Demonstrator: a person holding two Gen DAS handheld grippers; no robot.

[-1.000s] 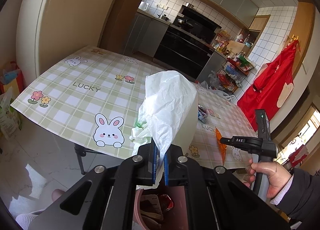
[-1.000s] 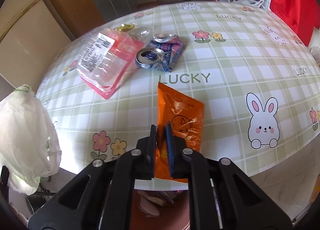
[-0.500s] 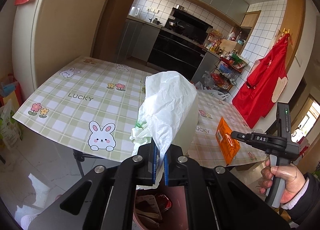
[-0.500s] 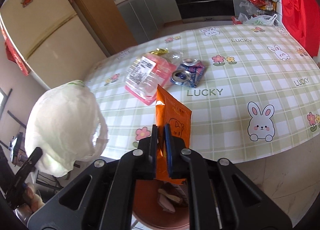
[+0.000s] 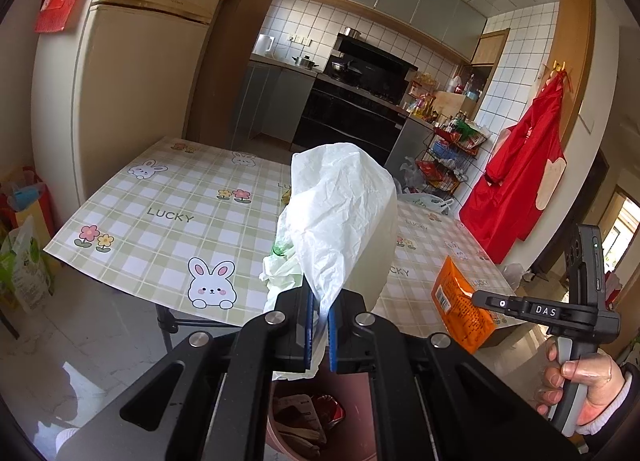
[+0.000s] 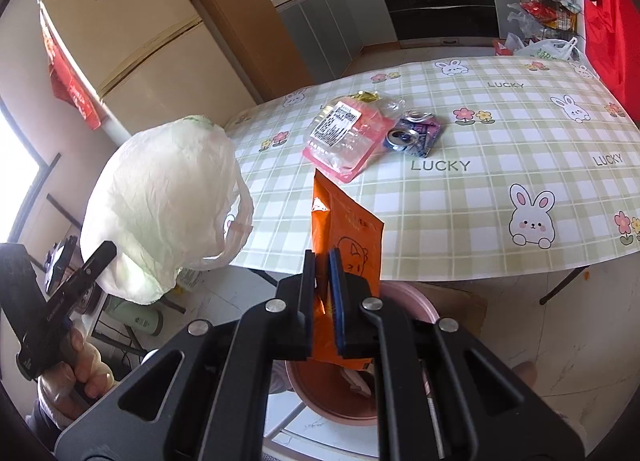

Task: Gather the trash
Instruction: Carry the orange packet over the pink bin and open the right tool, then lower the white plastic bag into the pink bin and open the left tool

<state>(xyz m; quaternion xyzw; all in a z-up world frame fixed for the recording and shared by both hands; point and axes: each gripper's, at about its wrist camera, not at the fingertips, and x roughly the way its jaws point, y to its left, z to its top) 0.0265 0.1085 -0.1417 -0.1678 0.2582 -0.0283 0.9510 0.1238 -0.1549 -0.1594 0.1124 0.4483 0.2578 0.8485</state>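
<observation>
My left gripper (image 5: 319,327) is shut on a crumpled white plastic bag (image 5: 340,221) that stands up from its jaws; the right wrist view shows the same bag (image 6: 164,201) at the left. My right gripper (image 6: 322,293) is shut on an orange snack packet (image 6: 346,229), held up off the table; the packet (image 5: 460,309) shows at the right in the left wrist view. Below both grippers stands a pink bin (image 6: 332,393) with wrappers inside, also visible as the bin (image 5: 304,421). On the table lie a clear pink-backed package (image 6: 344,137) and a crushed can (image 6: 412,133).
The table (image 6: 500,197) has a green checked cloth with rabbits and "LUCKY" prints. A fridge (image 5: 132,73) stands left, kitchen counters behind, a red apron (image 5: 524,173) on the right wall. A hand (image 5: 580,393) holds the right gripper's handle. A cardboard box (image 6: 456,305) sits under the table.
The right gripper has lifted the orange packet off the table and drawn it back over the bin. The left gripper has risen a little with the bag.
</observation>
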